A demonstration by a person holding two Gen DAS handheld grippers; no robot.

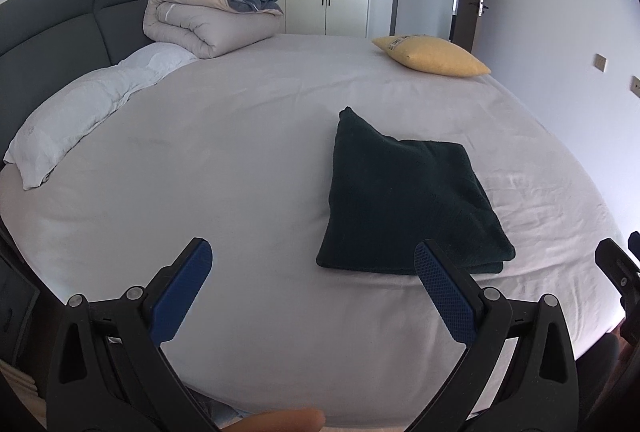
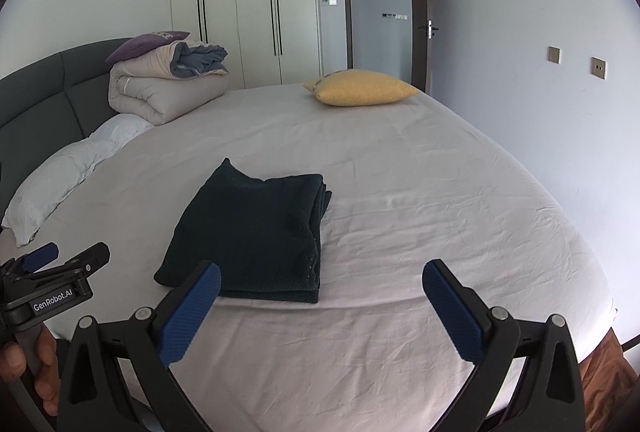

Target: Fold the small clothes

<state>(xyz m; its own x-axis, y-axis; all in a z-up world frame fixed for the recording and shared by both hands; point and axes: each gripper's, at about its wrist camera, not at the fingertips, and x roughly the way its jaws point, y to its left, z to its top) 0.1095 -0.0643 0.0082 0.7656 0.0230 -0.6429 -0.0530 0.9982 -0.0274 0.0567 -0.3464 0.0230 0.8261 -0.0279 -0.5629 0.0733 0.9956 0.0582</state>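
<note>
Bed lies ahead of both tongs. Folded dark garment rests flat on it, just beyond the left tongs and right tongs. Both stand wide apart, holding nothing.

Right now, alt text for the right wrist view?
A folded dark green garment lies on a pale bed sheet, just beyond the open, empty right gripper. A yellow pillow sits at the far edge; the left gripper shows lower left.
</note>
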